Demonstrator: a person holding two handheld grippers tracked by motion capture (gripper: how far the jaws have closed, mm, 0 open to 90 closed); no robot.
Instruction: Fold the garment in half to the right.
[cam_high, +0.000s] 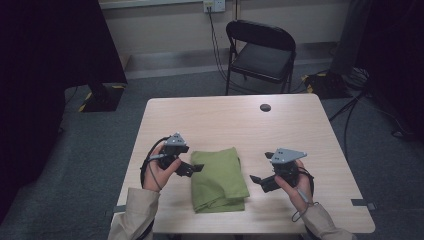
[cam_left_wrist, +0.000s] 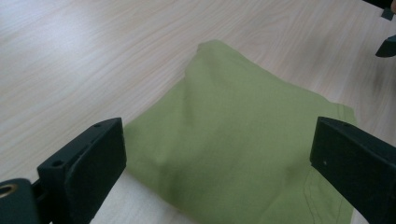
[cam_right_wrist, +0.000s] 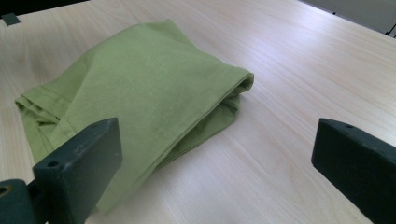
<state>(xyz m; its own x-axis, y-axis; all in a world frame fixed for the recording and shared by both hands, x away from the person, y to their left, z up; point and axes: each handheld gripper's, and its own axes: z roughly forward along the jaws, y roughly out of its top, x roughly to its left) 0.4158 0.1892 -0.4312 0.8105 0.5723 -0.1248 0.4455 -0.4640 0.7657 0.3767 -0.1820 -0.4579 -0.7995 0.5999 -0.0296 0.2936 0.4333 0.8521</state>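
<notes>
1. A folded green cloth (cam_high: 218, 179) lies flat on the near half of a light wooden table (cam_high: 225, 120), between the two hands.
2. The left gripper (cam_high: 194, 168) sits at the cloth's left edge, its jaws spread wide with nothing between them.
3. The right gripper (cam_high: 256, 181) is just beside the cloth's right edge, jaws likewise apart and empty.
4. A small dark disc (cam_high: 265, 107) rests near the table's far edge; a black folding chair (cam_high: 260, 54) stands beyond.

Your left gripper (cam_high: 196, 168): fingers spread wide, held low toward the desk's left edge | your right gripper (cam_high: 256, 181): fingers spread wide, toward the right edge | both forearms enter over the near edge
</notes>
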